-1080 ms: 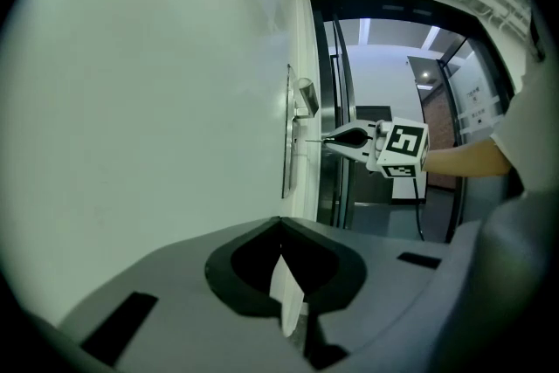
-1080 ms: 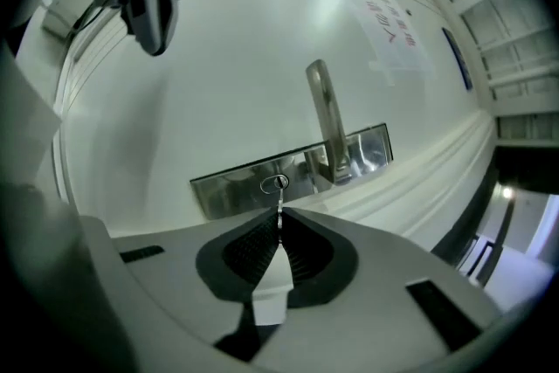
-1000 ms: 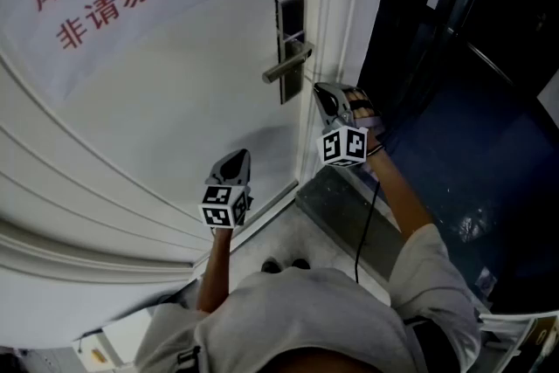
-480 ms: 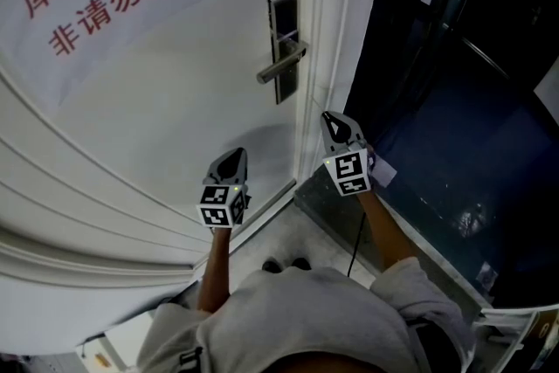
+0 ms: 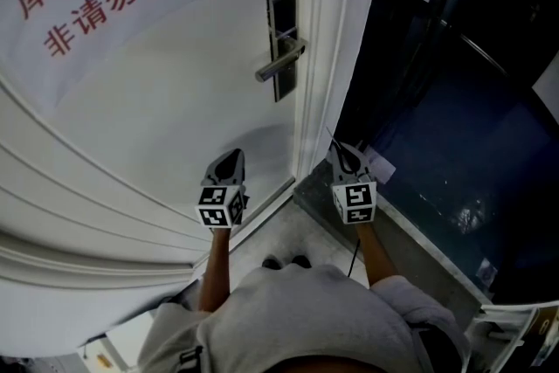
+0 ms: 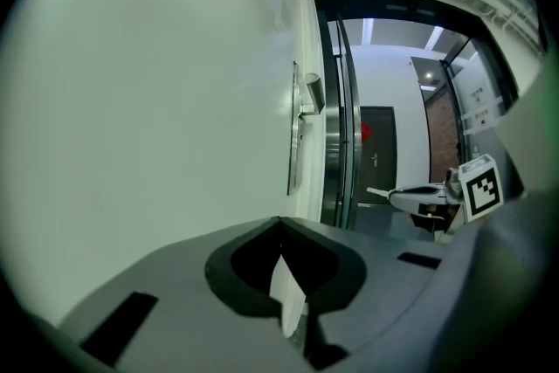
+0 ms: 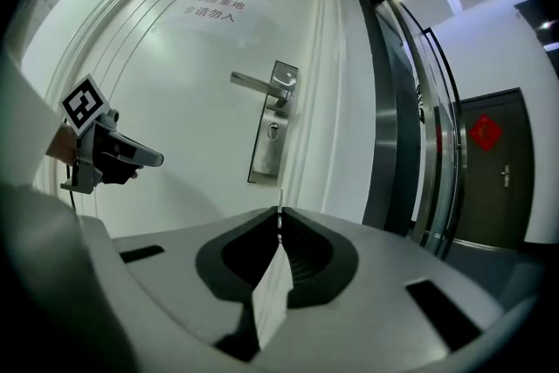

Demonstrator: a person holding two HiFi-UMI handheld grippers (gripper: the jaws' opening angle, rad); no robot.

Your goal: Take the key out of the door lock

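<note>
Right gripper point(image 5: 340, 149): jaws are pressing together on the thin key point(image 7: 279, 217), whose tip is poking out past the fingertips. It is hanging clear of the white door point(image 5: 157, 109), just off the door's latch edge, below the lock plate point(image 5: 281, 39) and lever handle point(image 5: 281, 64) and well apart from the keyhole point(image 7: 273, 131). Left gripper point(image 5: 231, 156): jaws are resting fully together with nothing between them, pointing at the door's lower part, left of the latch edge
</note>
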